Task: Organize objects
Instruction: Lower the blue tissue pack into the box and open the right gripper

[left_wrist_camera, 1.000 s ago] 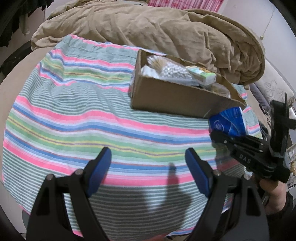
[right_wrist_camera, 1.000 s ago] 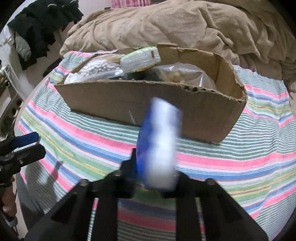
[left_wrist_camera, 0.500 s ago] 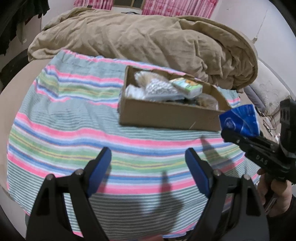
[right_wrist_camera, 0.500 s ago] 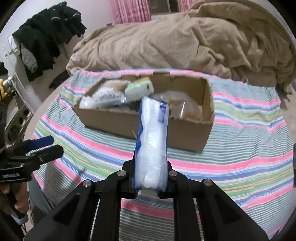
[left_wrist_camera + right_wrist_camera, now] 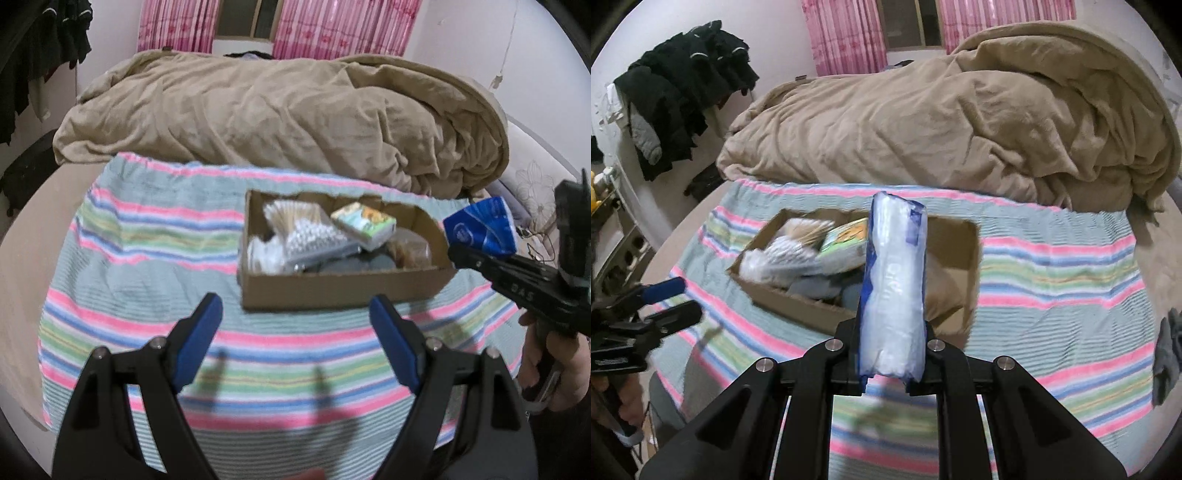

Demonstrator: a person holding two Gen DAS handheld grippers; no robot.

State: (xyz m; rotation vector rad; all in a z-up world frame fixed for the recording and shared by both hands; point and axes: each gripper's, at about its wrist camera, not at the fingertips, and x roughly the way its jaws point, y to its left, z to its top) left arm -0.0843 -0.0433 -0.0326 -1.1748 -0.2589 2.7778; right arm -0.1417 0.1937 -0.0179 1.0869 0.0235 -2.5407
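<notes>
Spreading across the bed, my striped cloth (image 5: 147,258) carries the cardboard box (image 5: 332,291), already holding cotton swabs (image 5: 314,240) and a small carton (image 5: 364,225). I judge I'm mid-carry: my right gripper (image 5: 890,369) is clamped on a blue-and-white tissue pack (image 5: 892,288), raised near the box's right end. My left gripper (image 5: 295,343) hangs wide apart, holding nothing. Next I should lower the pack into the box's free corner.

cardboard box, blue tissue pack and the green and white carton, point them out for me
cardboard box (image 5: 332,291), left wrist view, on its near outer wall.
blue tissue pack (image 5: 892,295), right wrist view, mid-length of its clear wrapper.
green and white carton (image 5: 364,223), left wrist view, on its printed top face.
</notes>
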